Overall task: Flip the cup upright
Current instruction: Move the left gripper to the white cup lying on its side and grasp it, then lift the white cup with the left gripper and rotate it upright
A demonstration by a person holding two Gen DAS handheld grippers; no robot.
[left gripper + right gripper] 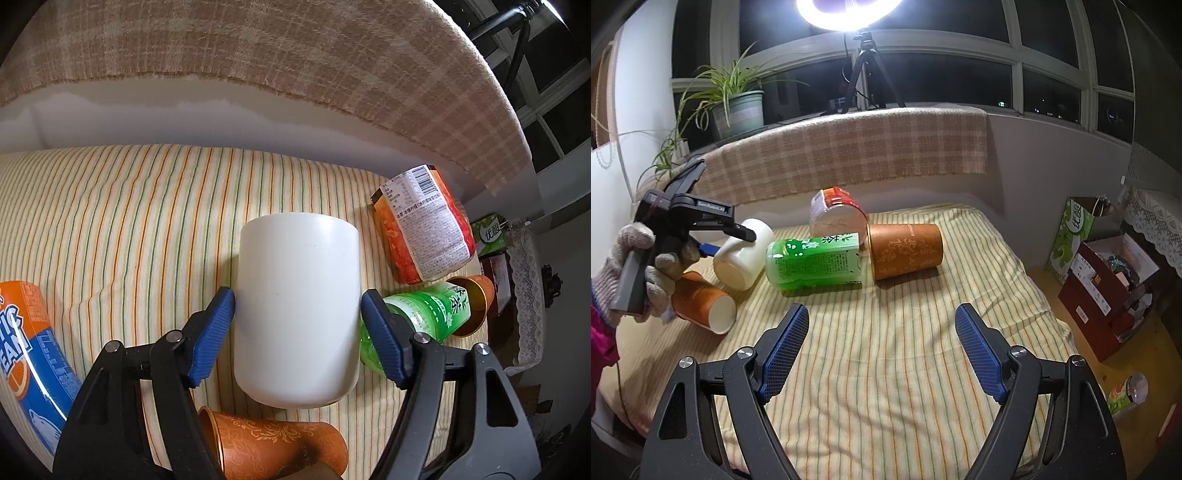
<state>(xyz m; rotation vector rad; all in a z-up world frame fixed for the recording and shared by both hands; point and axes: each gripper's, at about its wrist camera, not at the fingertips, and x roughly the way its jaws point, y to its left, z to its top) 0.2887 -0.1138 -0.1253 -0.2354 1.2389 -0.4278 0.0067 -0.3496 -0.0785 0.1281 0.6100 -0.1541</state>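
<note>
- The plain white ceramic cup (297, 310) lies tilted on the striped yellow bedsheet (129, 221), its long axis running away from the left gripper (297, 314), mouth toward the far end.
- The left gripper's 2 blue pads touch the cup's sides, clamped across its width.
- The right gripper (881, 347) hangs apart, well clear, holding nothing.
- A green tea bottle (812, 262) lies just beside the cup, so tipping it up needs care.

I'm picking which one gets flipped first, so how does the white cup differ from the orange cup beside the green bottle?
The white cup is plain and glossy; the orange cup carries gold scrollwork. The white cup sits between the left gripper jaws, tilted; the orange cup lies flat on the striped cloth, untouched. Both are off upright.
</note>
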